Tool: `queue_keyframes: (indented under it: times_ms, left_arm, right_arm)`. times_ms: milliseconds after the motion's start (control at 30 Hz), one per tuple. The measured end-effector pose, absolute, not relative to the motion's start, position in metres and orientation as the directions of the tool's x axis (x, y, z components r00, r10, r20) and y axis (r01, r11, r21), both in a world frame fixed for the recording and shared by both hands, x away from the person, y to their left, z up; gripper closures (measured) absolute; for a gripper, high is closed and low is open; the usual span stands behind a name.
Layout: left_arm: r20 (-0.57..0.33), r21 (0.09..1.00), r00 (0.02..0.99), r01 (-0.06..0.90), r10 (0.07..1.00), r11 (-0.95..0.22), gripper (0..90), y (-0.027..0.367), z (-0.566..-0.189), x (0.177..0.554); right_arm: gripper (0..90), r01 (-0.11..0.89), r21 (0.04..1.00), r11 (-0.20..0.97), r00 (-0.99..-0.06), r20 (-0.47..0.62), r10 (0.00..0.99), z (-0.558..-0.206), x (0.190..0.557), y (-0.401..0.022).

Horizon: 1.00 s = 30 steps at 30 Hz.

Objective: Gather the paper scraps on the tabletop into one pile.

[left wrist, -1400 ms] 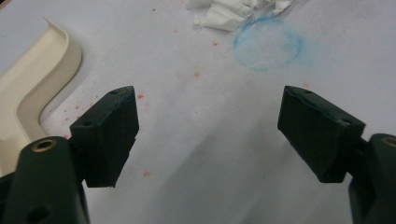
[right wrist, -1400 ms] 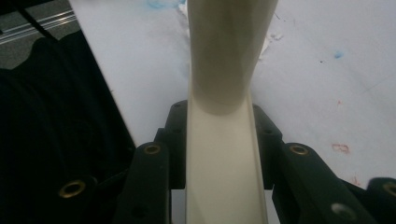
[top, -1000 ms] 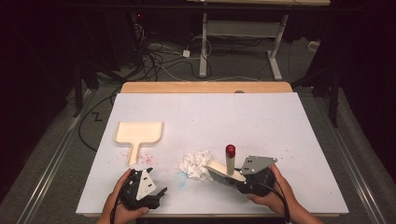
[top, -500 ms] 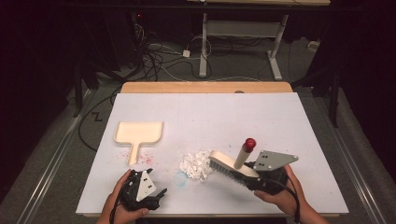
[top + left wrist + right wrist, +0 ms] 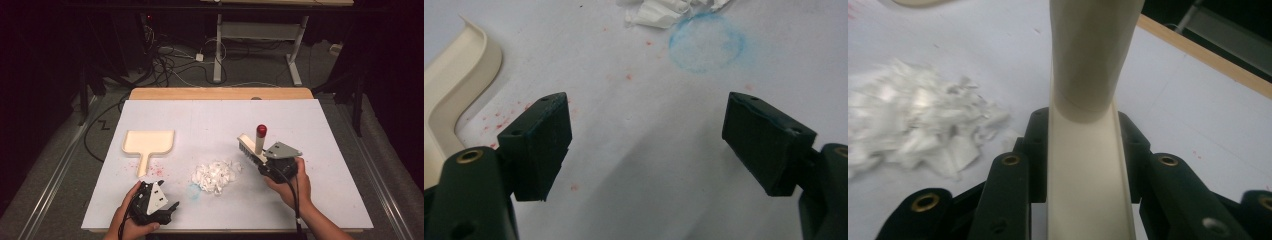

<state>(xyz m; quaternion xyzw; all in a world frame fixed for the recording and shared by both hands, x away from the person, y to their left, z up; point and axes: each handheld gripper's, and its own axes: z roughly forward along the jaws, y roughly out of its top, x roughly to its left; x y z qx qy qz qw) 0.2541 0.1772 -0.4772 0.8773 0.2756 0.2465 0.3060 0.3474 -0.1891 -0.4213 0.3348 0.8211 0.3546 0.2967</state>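
Hand-held grippers, brush, dustpan and paper scraps on a white table.

The right gripper was clamped on a cream brush, held right of the paper-scrap pile. The left gripper, jaws spread wide and empty, sat near the table's front edge, below the cream dustpan.

Table brightly lit; surroundings dark (paper scraps blurred).
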Motion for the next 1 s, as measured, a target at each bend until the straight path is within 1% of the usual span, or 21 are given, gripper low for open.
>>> queue_keyframes:
  times_ms: [33, 133, 267, 333, 533, 600, 733, 800, 833, 933, 1000]
  left_arm:
    - [0.264, 0.673, 0.727, 0.332, 0.634, -0.660, 18.9, 0.177, -0.477, 0.254]
    - [0.262, 0.675, 0.728, 0.331, 0.634, -0.660, 18.9, 0.178, -0.477, 0.253]
    - [0.261, 0.677, 0.726, 0.332, 0.636, -0.657, 19.0, 0.178, -0.477, 0.254]
    - [0.264, 0.676, 0.727, 0.329, 0.633, -0.660, 19.0, 0.177, -0.477, 0.253]
    - [0.264, 0.677, 0.726, 0.329, 0.634, -0.659, 19.0, 0.178, -0.477, 0.253]
    - [0.266, 0.677, 0.727, 0.327, 0.633, -0.659, 19.0, 0.178, -0.476, 0.253]
    - [0.264, 0.676, 0.728, 0.328, 0.632, -0.660, 19.0, 0.179, -0.477, 0.253]
    - [0.260, 0.678, 0.728, 0.330, 0.635, -0.656, 18.9, 0.178, -0.477, 0.254]
    - [0.260, 0.678, 0.728, 0.330, 0.635, -0.657, 19.0, 0.178, -0.477, 0.254]
    - [0.263, 0.677, 0.729, 0.328, 0.632, -0.659, 18.9, 0.178, -0.477, 0.253]
    - [0.265, 0.675, 0.730, 0.327, 0.630, -0.662, 19.0, 0.178, -0.477, 0.253]
  right_arm:
    - [68.0, 0.345, 0.774, 0.531, -0.590, -0.262, 0.764, -0.426, 0.351, -0.185]
    - [68.0, 0.366, 0.780, 0.508, -0.595, -0.223, 0.772, -0.433, 0.357, -0.174]
    - [67.7, 0.371, 0.775, 0.511, -0.605, -0.216, 0.766, -0.439, 0.352, -0.151]
    - [67.5, 0.364, 0.769, 0.525, -0.604, -0.233, 0.762, -0.441, 0.347, -0.139]
    - [67.8, 0.357, 0.793, 0.493, -0.651, -0.167, 0.741, -0.437, 0.337, -0.111]
    - [67.7, 0.347, 0.783, 0.516, -0.669, -0.179, 0.722, -0.437, 0.335, -0.103]
    - [67.7, 0.333, 0.786, 0.520, -0.684, -0.179, 0.707, -0.437, 0.331, -0.099]
    - [67.9, 0.331, 0.801, 0.499, -0.705, -0.142, 0.694, -0.435, 0.329, -0.101]
    - [67.9, 0.325, 0.801, 0.502, -0.711, -0.144, 0.689, -0.434, 0.328, -0.101]
    - [67.9, 0.298, 0.796, 0.527, -0.695, -0.197, 0.691, -0.431, 0.327, -0.102]
    - [67.9, 0.306, 0.805, 0.509, -0.689, -0.182, 0.702, -0.429, 0.330, -0.107]
